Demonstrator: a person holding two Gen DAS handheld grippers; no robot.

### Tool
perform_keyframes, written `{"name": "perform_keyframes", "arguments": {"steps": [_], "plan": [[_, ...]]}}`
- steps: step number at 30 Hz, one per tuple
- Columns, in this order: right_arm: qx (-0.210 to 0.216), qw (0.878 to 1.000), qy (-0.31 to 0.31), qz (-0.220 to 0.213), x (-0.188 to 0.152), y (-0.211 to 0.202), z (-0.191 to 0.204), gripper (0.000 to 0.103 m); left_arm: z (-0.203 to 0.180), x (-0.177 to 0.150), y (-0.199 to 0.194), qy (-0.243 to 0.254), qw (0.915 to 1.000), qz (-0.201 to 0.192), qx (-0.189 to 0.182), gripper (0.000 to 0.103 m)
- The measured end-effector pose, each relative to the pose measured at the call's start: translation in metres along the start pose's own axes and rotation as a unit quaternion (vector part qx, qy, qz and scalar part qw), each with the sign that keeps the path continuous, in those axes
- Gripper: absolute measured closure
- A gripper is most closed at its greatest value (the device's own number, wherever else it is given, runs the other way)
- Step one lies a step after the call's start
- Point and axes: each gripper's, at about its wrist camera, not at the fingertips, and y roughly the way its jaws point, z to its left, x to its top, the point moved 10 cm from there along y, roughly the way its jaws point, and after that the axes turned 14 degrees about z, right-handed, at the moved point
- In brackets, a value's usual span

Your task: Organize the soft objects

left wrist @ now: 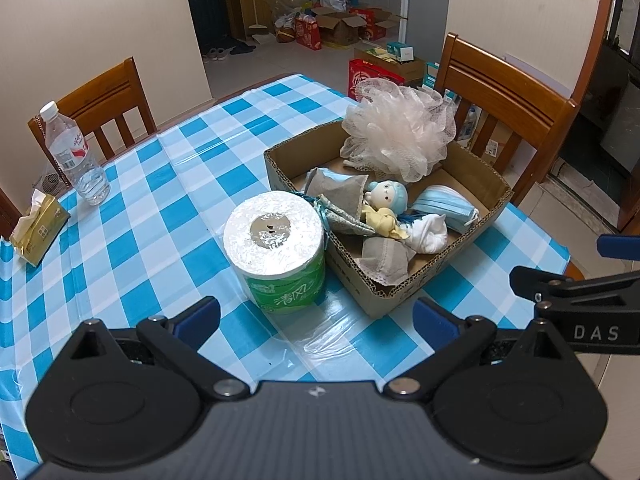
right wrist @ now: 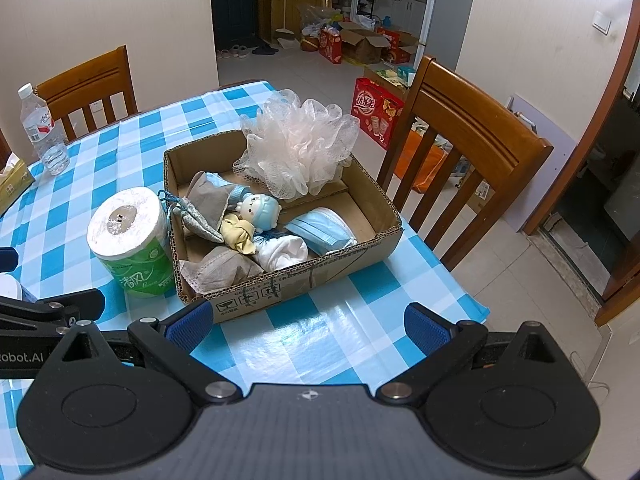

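A shallow cardboard box [left wrist: 452, 264] [right wrist: 320, 280] sits on the checked table. It holds a pink mesh bath pouf [left wrist: 400, 132] [right wrist: 300, 140], a small doll with a blue cap [left wrist: 386, 200] [right wrist: 256, 212], a blue face mask [left wrist: 448, 206] [right wrist: 320, 232], a rolled white sock [left wrist: 426, 234] [right wrist: 282, 254] and grey sachets [left wrist: 384, 260] [right wrist: 224, 266]. A toilet paper roll [left wrist: 276, 244] [right wrist: 130, 240] stands just left of the box. My left gripper [left wrist: 316, 320] is open and empty, in front of the roll. My right gripper [right wrist: 308, 326] is open and empty, in front of the box.
A water bottle [left wrist: 74, 152] [right wrist: 42, 128] and a yellow tissue pack [left wrist: 38, 226] [right wrist: 12, 182] stand at the table's left. Wooden chairs stand at the far left [left wrist: 104, 100] [right wrist: 88, 80] and the right [left wrist: 504, 92] [right wrist: 472, 136]. The table's right edge [right wrist: 460, 276] is near the box.
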Motion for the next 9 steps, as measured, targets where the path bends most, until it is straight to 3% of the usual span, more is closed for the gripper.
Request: {"name": "perform_keyframes", "arguments": {"steps": [9], "plan": [[0.0, 1.0, 0.001, 0.0, 0.0002, 0.0002, -0.0006, 0.0, -0.0006, 0.0, 0.0, -0.001, 1.0, 0.0, 0.0, 0.001]]}}
